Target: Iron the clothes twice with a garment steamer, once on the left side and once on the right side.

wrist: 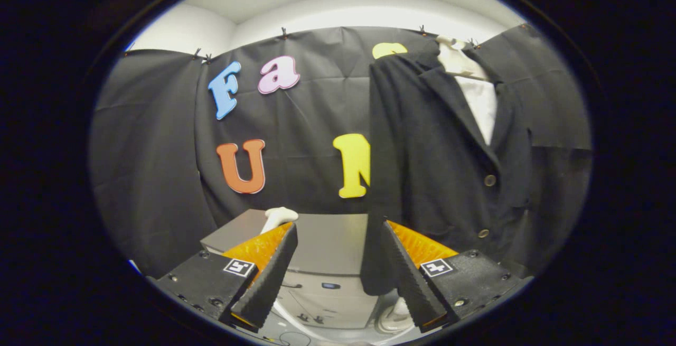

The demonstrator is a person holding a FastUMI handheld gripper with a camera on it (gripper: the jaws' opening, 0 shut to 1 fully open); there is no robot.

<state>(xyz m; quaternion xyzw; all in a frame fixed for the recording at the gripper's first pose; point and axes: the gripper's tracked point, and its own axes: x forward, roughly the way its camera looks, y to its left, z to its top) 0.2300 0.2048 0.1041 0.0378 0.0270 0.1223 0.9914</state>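
A black jacket (pixel 443 166) with two round buttons hangs on a pale hanger form (pixel 465 63), with white cloth showing at its collar, beyond my right finger. A white steamer handle (pixel 280 216) pokes up just behind my left finger, above a grey unit (pixel 327 251). My gripper (pixel 338 235) is open, its fingers wide apart, with nothing between them. The jacket's lower hem hangs just past the right fingertip (pixel 388 230).
The grey unit stands below, ahead of the fingers, with a front panel and small fittings. A white hose or base part (pixel 393 319) lies low, beneath the right finger. Black cloth walls close in the booth behind and to both sides.
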